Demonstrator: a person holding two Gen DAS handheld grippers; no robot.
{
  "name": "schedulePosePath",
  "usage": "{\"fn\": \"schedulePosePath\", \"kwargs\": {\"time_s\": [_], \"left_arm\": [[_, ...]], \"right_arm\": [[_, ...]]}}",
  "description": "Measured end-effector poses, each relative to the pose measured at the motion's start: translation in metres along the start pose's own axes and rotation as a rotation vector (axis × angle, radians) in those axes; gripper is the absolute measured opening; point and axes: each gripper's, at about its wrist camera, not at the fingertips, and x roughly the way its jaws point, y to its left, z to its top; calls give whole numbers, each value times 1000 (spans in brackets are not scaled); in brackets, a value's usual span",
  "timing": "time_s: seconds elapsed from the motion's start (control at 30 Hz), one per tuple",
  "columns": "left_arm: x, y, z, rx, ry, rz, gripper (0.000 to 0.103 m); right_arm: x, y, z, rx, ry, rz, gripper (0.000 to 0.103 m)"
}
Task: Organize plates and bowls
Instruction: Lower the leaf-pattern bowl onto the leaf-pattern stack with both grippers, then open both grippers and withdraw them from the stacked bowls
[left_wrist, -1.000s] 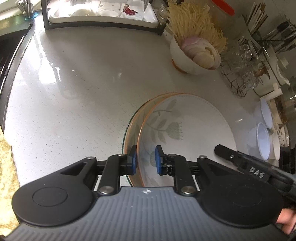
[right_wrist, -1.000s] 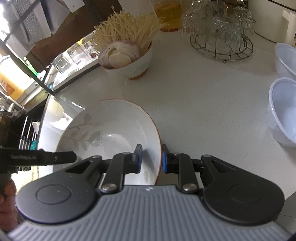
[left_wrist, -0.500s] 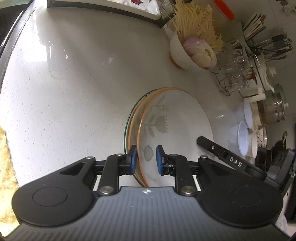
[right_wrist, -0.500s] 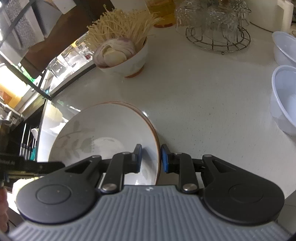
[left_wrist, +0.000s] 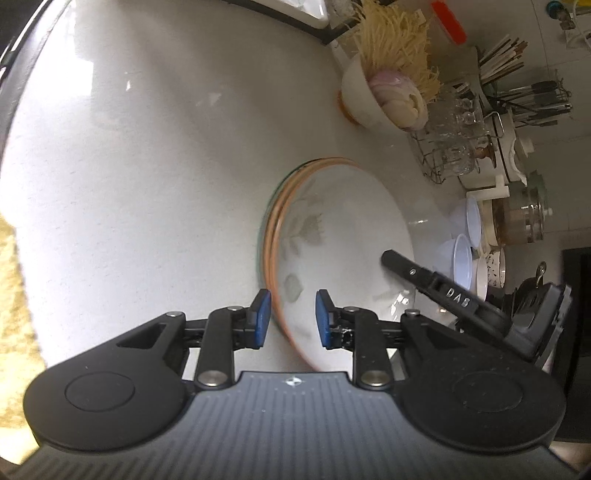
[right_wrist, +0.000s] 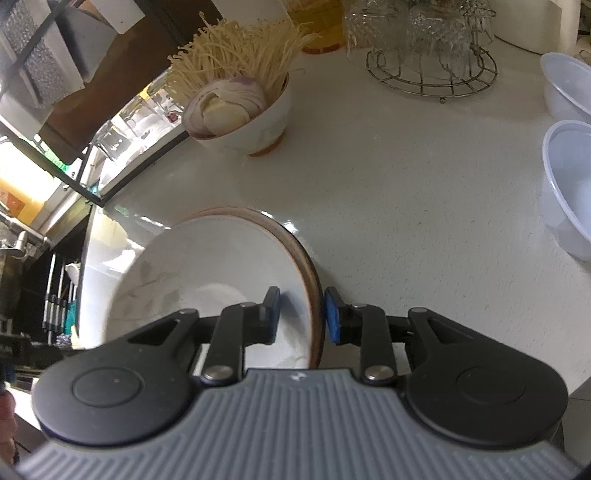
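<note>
Left wrist view. You had the left gripper (left_wrist: 291, 318) straddling the near rim of the stacked plates (left_wrist: 332, 236), one blue finger outside the orange-edged rim, the other over the floral face. The fingers had just been opening; a gap showed on both sides of the rim, so the pads no longer pinched it. The stack sat flat on the white counter (left_wrist: 147, 166), and letting go there made sense: the weight was on the counter, not on you. The right gripper (left_wrist: 436, 291) reached in from the right onto the far rim, so the load had been taken from opposite sides, likely to keep a wide plate level.

Noted beyond the stack: a bowl of noodles and sliced onion (left_wrist: 384, 96), a wire rack of glasses (left_wrist: 450, 147), and clear plastic bowls (left_wrist: 461, 247) by the right edge, well apart from the plates.

Right wrist view. Your right gripper (right_wrist: 301, 317) sat the same way across its side of the stacked plates (right_wrist: 221, 266): inner finger over the white face, outer finger just beside the brown rim. These fingers had also just been opening, rim between them but not clamped. Two rims showed, one nested over the other, which suggests the top plate was set onto its match. The plastic bowls (right_wrist: 569, 184) were unstacked at right, probably next. The noodle bowl (right_wrist: 243, 114) stood clear behind.
</note>
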Motion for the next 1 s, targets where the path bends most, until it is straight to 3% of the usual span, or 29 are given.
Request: {"fn": "schedulePosePath", "kwargs": {"time_s": [0.27, 0.43, 0.6, 0.87, 1.0], "left_arm": [[-23, 4, -6, 13, -115, 40, 29], [-39, -18, -4, 92, -193, 107, 29], [-53, -49, -5, 175, -242, 129, 29], [-77, -94, -16, 257, -316, 130, 29], [-94, -110, -20, 290, -354, 84, 29]], "right_arm": [[-2, 6, 3, 0, -17, -33, 31], [-24, 24, 11, -67, -80, -53, 31], [-58, 45, 16, -132, -145, -2, 31], [-114, 75, 21, -220, -245, 43, 31], [-140, 86, 20, -242, -292, 46, 31]]}}
